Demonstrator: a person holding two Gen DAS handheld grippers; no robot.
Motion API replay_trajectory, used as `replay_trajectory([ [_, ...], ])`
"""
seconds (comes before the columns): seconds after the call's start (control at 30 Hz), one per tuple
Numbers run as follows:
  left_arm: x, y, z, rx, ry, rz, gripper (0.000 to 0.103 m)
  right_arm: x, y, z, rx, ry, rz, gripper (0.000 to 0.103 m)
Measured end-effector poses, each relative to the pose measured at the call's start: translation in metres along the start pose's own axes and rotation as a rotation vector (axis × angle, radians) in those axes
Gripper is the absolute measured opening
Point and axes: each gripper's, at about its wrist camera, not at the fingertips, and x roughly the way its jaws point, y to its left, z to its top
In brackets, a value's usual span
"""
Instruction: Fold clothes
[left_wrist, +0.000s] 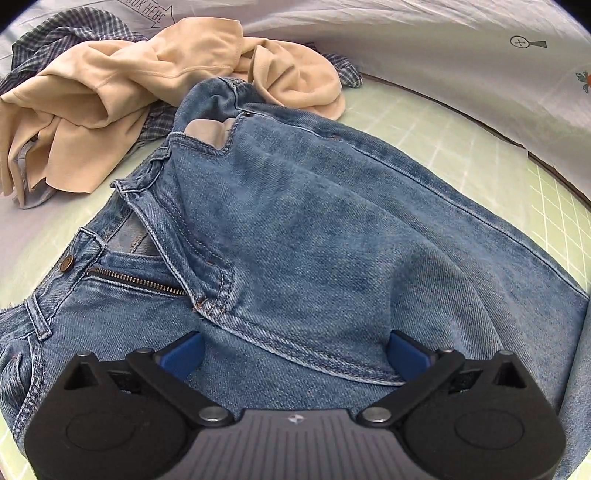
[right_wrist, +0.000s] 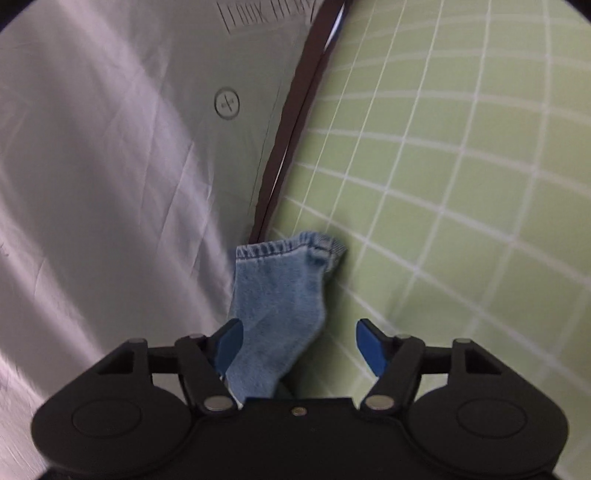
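The jeans fill most of the left wrist view, spread on the green grid mat with the waistband, brass button and open zip toward the left; their lower legs run out of the picture at right and bottom, so the full lie cannot be seen. Behind them a grey sheet with printed marks covers the far side, its lettering cut off at the top edge. A beige top lies crumpled beyond the waistband, over a checked shirt of which only scraps show.

The left gripper hangs just above the crotch seam, jaws spread wide with denim below them and nothing pinched.

In the right wrist view, which is blurred, the mat and sheet meet along a dark edge. A hemmed jeans leg end lies between the fingers of the right gripper, against the left blue pad; the right pad stands clear of the cloth, so the jaws are partly open and not clamped. The rest of that leg is hidden under the gripper body.
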Motion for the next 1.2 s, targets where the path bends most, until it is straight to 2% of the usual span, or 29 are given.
replay_trajectory([
  [0.07, 0.001, 0.000, 0.001, -0.001, 0.004, 0.001, 0.103, 0.018, 0.008, -0.002, -0.028, 0.029, -0.008, 0.062],
  [0.1, 0.001, 0.000, 0.001, -0.001, 0.005, 0.001, 0.103, 0.024, 0.012, -0.004, -0.048, 0.038, -0.016, 0.043],
  [0.13, 0.001, 0.000, 0.001, -0.001, 0.005, 0.000, 0.103, 0.025, 0.014, -0.005, -0.067, 0.032, -0.033, 0.004],
  [0.2, 0.001, 0.001, 0.001, 0.005, 0.005, -0.008, 0.103, 0.026, 0.017, -0.006, -0.099, 0.014, -0.060, 0.003],
  [0.27, 0.000, 0.003, 0.000, 0.014, 0.003, -0.020, 0.103, 0.006, 0.014, -0.005, -0.094, -0.030, -0.038, 0.003],
  [0.43, 0.001, 0.004, -0.002, 0.018, -0.014, -0.022, 0.103, -0.090, -0.001, -0.005, -0.189, -0.181, -0.097, 0.003],
  [0.6, 0.002, 0.004, -0.002, 0.022, -0.019, -0.024, 0.103, -0.198, -0.031, -0.003, -0.205, -0.314, -0.183, 0.003],
  [0.77, 0.002, 0.004, -0.001, 0.025, -0.011, -0.026, 0.103, -0.262, -0.046, -0.021, -0.214, -0.386, -0.236, 0.003],
  [0.9, 0.002, 0.005, -0.002, 0.025, -0.013, -0.027, 0.103, -0.268, -0.062, -0.029, -0.172, -0.388, -0.276, 0.003],
  [1.0, 0.002, 0.005, -0.003, 0.027, -0.012, -0.028, 0.103, -0.264, -0.058, -0.025, -0.154, -0.389, -0.253, 0.003],
  [1.07, 0.002, 0.005, -0.004, 0.028, -0.014, -0.029, 0.103, -0.258, -0.042, -0.017, -0.194, -0.399, -0.228, 0.003],
  [1.2, 0.003, 0.004, -0.004, 0.027, -0.014, -0.028, 0.103, -0.215, 0.024, 0.024, -0.306, -0.395, -0.168, 0.003],
])
